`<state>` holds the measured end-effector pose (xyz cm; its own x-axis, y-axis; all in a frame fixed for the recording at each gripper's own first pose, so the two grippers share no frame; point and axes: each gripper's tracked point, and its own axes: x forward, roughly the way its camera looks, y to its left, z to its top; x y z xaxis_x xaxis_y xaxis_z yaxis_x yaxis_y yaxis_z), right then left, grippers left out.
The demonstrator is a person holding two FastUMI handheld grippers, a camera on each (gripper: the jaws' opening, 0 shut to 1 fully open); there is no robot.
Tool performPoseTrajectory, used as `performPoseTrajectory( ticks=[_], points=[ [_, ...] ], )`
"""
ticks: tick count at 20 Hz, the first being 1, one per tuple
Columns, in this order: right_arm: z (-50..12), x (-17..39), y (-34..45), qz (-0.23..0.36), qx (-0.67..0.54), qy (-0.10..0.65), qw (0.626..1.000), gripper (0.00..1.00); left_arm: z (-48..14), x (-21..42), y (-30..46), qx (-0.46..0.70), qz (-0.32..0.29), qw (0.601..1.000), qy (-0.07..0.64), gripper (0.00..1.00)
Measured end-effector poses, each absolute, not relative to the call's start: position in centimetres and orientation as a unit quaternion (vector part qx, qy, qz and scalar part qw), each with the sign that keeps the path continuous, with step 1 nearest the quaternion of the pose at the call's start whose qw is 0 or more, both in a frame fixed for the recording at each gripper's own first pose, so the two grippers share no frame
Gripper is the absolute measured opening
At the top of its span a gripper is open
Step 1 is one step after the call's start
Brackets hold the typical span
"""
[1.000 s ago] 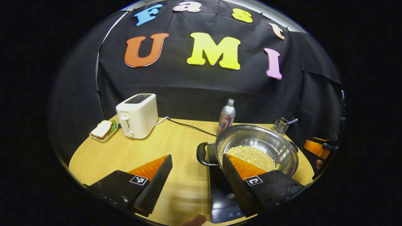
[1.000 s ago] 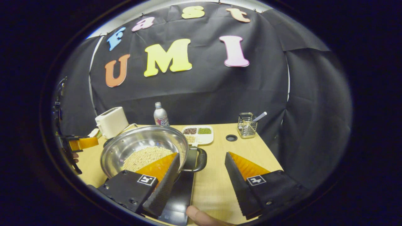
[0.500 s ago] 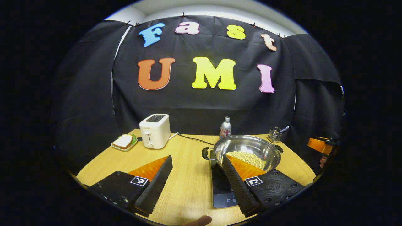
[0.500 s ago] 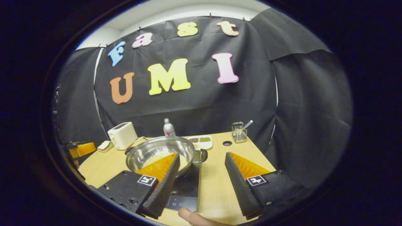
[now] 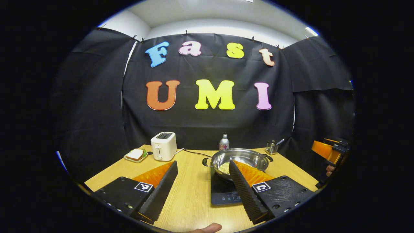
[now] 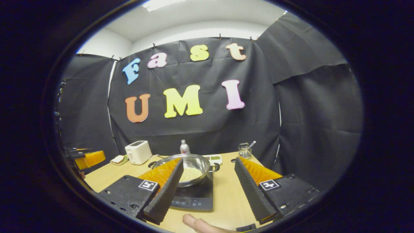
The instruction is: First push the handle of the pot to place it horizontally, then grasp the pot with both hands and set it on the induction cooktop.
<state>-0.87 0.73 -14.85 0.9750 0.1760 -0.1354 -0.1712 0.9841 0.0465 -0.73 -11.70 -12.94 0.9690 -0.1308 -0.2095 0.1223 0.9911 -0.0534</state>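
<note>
Left gripper [image 5: 202, 189]: fingers spread wide, nothing between them, held above the near edge of the wooden table [image 5: 190, 197] and well back from the pot [image 5: 240, 160]. Right gripper [image 6: 208, 189]: likewise spread, released, holding nothing, also at the near edge; seen again at the far right of the left gripper view, off the table's right side.

Just beyond the fingers in both views: the induction cooktop [image 5: 222, 192], a flat dark slab with its control strip toward the near side. Sitting on it: the pot, a shiny steel bowl with pale beans [image 6: 191, 173] heaped inside, a dark loop handle [image 5: 205, 161] sticking out level at the left and another at the right [image 6: 216, 167]. Neither gripper touching it.

Farther off, at the far left of the table: a white toaster [image 5: 164, 146], its cord trailing right across the wood, and to its left a small tray with a sandwich [image 5: 135, 154]. Behind the pot near the cloth wall: a bottle [image 5: 223, 142]. To the far right: a wire holder [image 6: 245, 150] with a utensil leaning in it. Behind the pot's right side in the right gripper view: a white divided dish [image 6: 214, 158] and, next to it, a round hole [image 6: 233, 160] in the tabletop. At the bottom of that view: a fingertip [image 6: 194, 221] of the person.
</note>
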Motion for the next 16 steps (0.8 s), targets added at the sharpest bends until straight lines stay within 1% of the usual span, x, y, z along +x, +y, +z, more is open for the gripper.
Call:
performPoseTrajectory(
  ticks=[1,2,3,4,7,10,12,14,15,16],
  points=[
    [-13.7,-1.9,0.7,0.087,0.018,0.06,0.994,0.96,-11.9,-1.7,-11.7,-0.023,-0.068,0.993,0.095,0.95],
    [-12.6,-3.0,0.5,0.082,0.018,0.051,0.995,0.99,-11.0,-2.5,-11.6,-0.023,-0.071,0.993,0.087,0.95],
    [-11.6,-3.8,0.2,0.078,0.018,0.039,0.996,0.96,-10.2,-3.3,-11.3,-0.023,-0.07,0.994,0.081,0.95],
    [-10.5,-4.8,0.1,0.075,0.015,0.032,0.997,0.96,-9.2,-4.2,-11.0,-0.02,-0.069,0.995,0.072,0.95],
    [-7.2,-7.4,-0.3,0.069,0.007,0.0,0.998,0.96,-5.9,-6.0,-9.6,-0.01,-0.053,0.998,0.038,0.95],
    [-4.6,-9.5,-1.1,0.05,-0.01,-0.036,0.998,0.96,-4.5,-7.2,-9.1,-0.003,-0.05,0.999,0.022,0.95],
    [-4.5,-10.3,-1.9,0.027,-0.028,-0.04,0.998,0.96,-4.3,-8.0,-9.0,-0.01,-0.052,0.998,0.024,0.95],
    [-5.4,-10.9,-1.8,0.025,-0.025,-0.023,0.999,0.96,-4.5,-8.7,-9.0,-0.023,-0.058,0.998,0.027,0.95],
    [-6.0,-11.1,-1.6,0.03,-0.019,-0.012,0.999,0.99,-4.8,-8.9,-8.9,-0.028,-0.061,0.997,0.031,0.95],
    [-6.6,-11.1,-1.5,0.035,-0.015,-0.002,0.999,0.96,-5.3,-9.1,-9.1,-0.032,-0.066,0.997,0.037,0.84]
  ],
)
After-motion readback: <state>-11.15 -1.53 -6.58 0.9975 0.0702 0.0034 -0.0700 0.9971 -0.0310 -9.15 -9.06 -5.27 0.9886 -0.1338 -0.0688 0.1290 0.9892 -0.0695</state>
